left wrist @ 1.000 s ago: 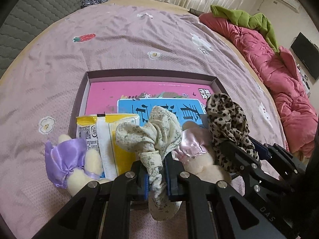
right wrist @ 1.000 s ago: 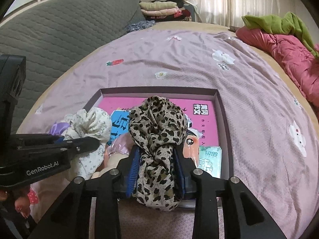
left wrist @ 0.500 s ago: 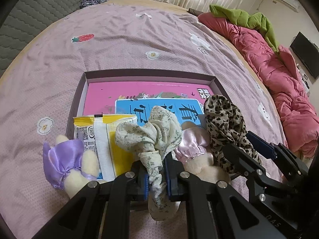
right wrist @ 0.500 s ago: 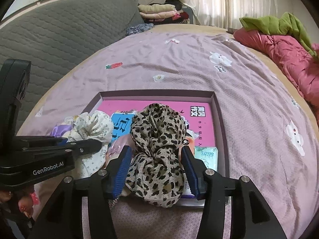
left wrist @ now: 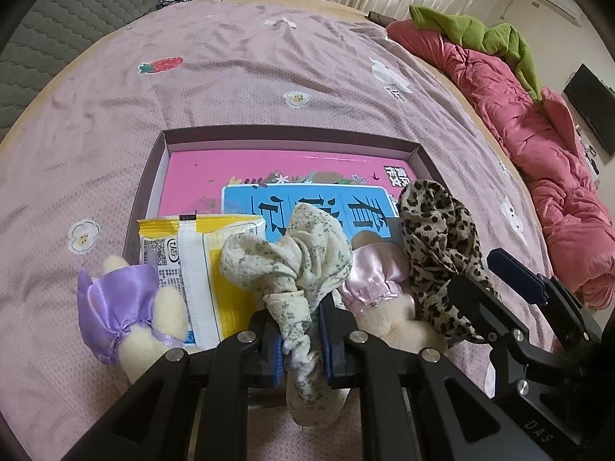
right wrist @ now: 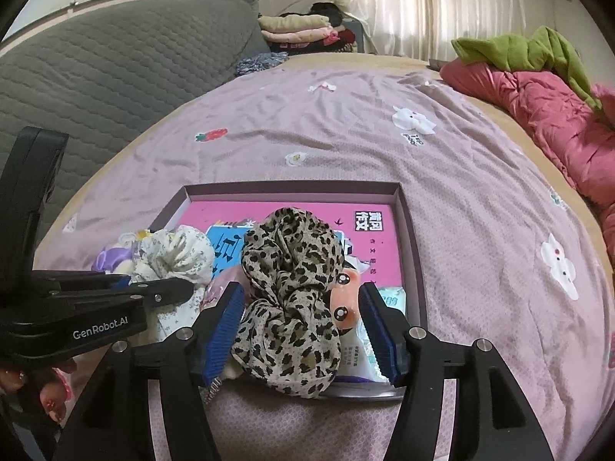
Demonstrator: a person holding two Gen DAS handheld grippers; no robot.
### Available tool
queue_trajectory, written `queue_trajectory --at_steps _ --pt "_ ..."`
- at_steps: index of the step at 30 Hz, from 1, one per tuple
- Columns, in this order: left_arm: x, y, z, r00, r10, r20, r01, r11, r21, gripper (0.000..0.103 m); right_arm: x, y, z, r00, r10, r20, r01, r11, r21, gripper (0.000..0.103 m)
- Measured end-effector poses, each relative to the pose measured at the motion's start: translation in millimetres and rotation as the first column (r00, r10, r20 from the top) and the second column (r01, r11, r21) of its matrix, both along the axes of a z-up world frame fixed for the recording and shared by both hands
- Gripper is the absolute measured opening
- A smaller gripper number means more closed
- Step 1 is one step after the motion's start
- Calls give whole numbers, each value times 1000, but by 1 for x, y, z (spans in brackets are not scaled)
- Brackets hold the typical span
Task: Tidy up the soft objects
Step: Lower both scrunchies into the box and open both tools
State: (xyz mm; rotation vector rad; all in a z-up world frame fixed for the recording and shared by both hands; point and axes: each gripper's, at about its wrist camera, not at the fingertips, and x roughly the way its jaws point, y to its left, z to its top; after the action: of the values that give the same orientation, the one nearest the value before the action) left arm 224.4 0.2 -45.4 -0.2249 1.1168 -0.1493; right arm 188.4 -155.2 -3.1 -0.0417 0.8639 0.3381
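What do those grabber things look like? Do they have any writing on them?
Both are black plastic frames with silver screws and two fingers tipped with ribbed blue pads. The left gripper carries white "GenRobot.AI" lettering on its side, which shows in the right wrist view. The right gripper has "DAS" embossed on its body. No cables or sleeves show.

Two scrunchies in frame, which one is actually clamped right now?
The cream floral scrunchie: the left gripper pinches its tail. The leopard-print scrunchie sits loose between the right gripper's pads, whose jaws have just been opening.
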Motion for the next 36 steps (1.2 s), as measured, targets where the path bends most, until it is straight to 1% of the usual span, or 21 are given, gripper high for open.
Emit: queue_trajectory --at_steps 5,7,12,14,16,20,21,22,24,29,36 --pt "1 1 0 1000 6 -5 -6 1000 -8 21 1 0 0 1000 -6 2 6 1000 -4 65" --pt "1 2 0 1000 5 -1 -5 1000 -4 24 2 0 -1 1000 -12 0 12 1000 -5 67" --pt "0 0 2 1000 -2 8 2 1000 5 26 2 -1 -2 1000 -17 -2 17 1000 -6 68" --pt "-1 -1 3 1000 -1 15 1 1000 8 32 3 -1 -2 1000 -16 2 16 1000 -11 68" --pt "-2 0 6 1000 7 26 -7 1000 1 45 2 -1 -2 1000 -17 6 17 1000 -14 68" --pt "-4 4 13 999 23 49 -22 1000 -10 49 -1 -1 0 1000 -21 18 22 1000 -21 68" --pt "-4 5 14 998 28 49 -27 1000 -13 52 -1 -2 0 1000 -23 19 24 1000 -20 68" --pt "-4 7 14 998 31 49 -31 999 -13 58 -1 -2 1 1000 -24 17 24 1000 -19 68" --pt "-4 9 16 998 39 58 -39 999 -11 64 -1 -2 3 999 -24 21 24 1000 -19 68" --pt "-7 15 25 994 63 88 -60 997 -38 64 -3 -2 8 999 -28 33 28 999 -21 69" --pt "-12 15 39 990 76 118 -74 997 -19 64 -6 -3 16 998 -32 53 33 999 -21 69"
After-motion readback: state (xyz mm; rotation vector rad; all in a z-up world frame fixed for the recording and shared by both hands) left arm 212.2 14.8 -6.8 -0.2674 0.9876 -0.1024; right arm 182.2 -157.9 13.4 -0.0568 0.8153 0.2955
